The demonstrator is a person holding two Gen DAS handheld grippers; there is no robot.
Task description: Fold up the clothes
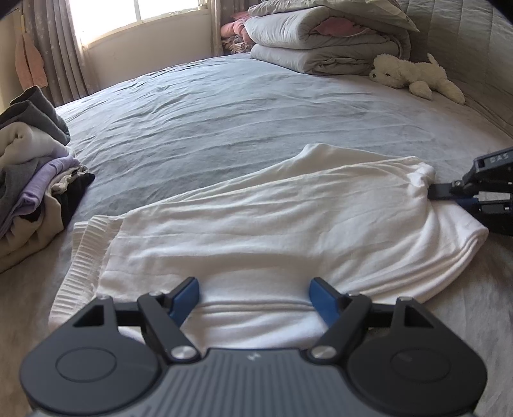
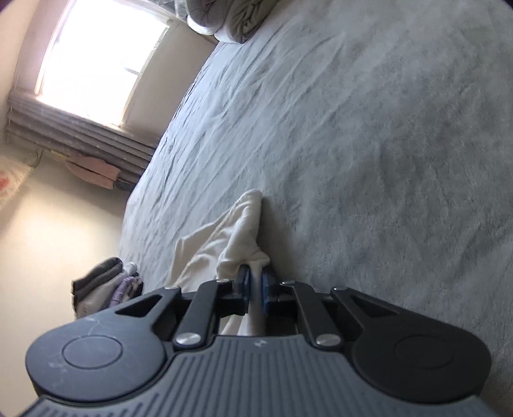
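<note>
A white ribbed garment [image 1: 256, 224] lies partly folded across the near part of the grey bed [image 1: 224, 112]. My left gripper [image 1: 255, 296] stands open over its near edge, with cloth between the blue pads but not pinched. My right gripper [image 1: 449, 195] comes in from the right and is shut on the garment's right end. In the right wrist view the right gripper [image 2: 255, 282] pinches a bunched fold of the white garment [image 2: 231, 243], which trails away to the left over the bed [image 2: 352, 144].
A pile of clothes [image 1: 29, 173] in grey, lilac, cream and black sits at the bed's left edge. Folded duvets [image 1: 320, 41] and a white plush dog [image 1: 416, 75] lie at the far right. A window [image 1: 134, 16] with curtains is behind the bed.
</note>
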